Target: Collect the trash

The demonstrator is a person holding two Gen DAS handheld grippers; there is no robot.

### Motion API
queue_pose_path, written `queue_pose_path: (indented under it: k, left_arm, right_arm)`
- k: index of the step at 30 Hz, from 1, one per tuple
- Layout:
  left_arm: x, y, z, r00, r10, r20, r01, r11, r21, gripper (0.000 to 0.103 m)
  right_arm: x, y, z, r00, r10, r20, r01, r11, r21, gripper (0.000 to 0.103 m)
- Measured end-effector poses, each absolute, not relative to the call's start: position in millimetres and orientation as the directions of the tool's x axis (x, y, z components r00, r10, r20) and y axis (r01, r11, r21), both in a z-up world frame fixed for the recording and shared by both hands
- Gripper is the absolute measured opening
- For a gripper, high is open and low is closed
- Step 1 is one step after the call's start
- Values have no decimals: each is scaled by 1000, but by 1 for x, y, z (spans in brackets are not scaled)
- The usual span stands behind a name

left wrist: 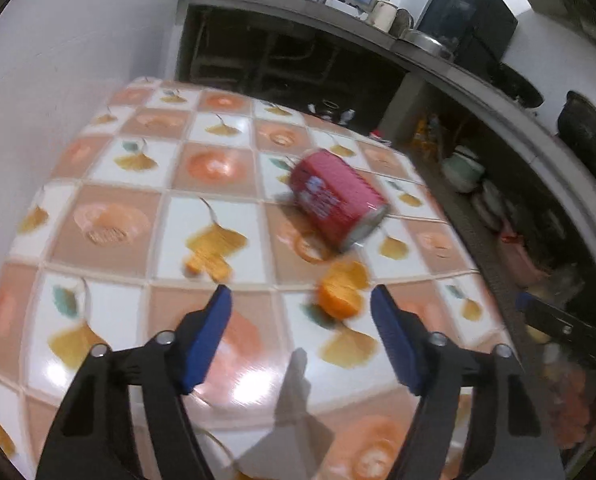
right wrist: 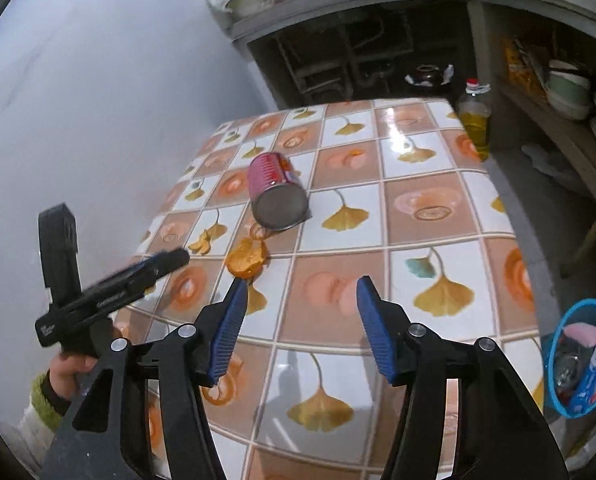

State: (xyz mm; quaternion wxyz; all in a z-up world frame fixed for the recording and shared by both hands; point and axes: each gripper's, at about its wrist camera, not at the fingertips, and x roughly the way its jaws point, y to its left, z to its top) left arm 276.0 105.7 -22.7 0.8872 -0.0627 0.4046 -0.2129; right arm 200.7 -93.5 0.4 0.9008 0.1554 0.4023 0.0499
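Tiled table point(right wrist: 418, 216) carries a peel point(left wrist: 340, 292) just ahead of the left hand-held gripper point(left wrist: 300, 300), nearer than the right hand-held gripper point(right wrist: 300, 292); both released, grasping nothing.

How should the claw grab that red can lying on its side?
Probably across the round body of the red can, coming down from above with one finger on each curved side. It lies tipped over on the tablecloth, so its flat metal end faces sideways and it may roll. The right claw is open and empty.
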Motion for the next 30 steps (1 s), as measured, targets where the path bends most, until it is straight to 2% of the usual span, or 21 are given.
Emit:
queue_pose_path:
  k: [5,8,10,13,17,22,25,30]
  left_arm:
    - [296,124,-32,622,-354,-699,305,931,-200,67]
    - [317,131,-47,581,-322,-747,279,941,-189,54]
    - [333,138,-58,541,-337,-771,254,939,-232,45]
    - [346,143,-65,528,-329,-783,233,943,-239,37]
    - [350,135,-66,544,-262,-797,247,958,-146,25]
    - [338,120,-67,581,-186,-793,294,956,-8,6]
    - [328,116,-66,593,-176,-785,303,953,16,3]
    - [315,117,-60,593,-230,-772,316,948,-40,0]
  right_arm:
    - [206,-85,-10,636,221,-739,29,951,308,53]
    - [211,-83,-17,616,227,-754,38,948,316,53]
    - [213,-81,-20,610,232,-758,38,946,321,53]
    - [215,-78,-22,604,233,-762,35,948,317,53]
    - [215,-80,-27,600,235,-765,42,945,324,53]
    - [213,-89,-31,596,233,-768,63,940,334,53]
    - [212,-96,-32,597,231,-769,83,935,345,53]
    - [208,-106,-35,599,226,-768,109,928,357,53]
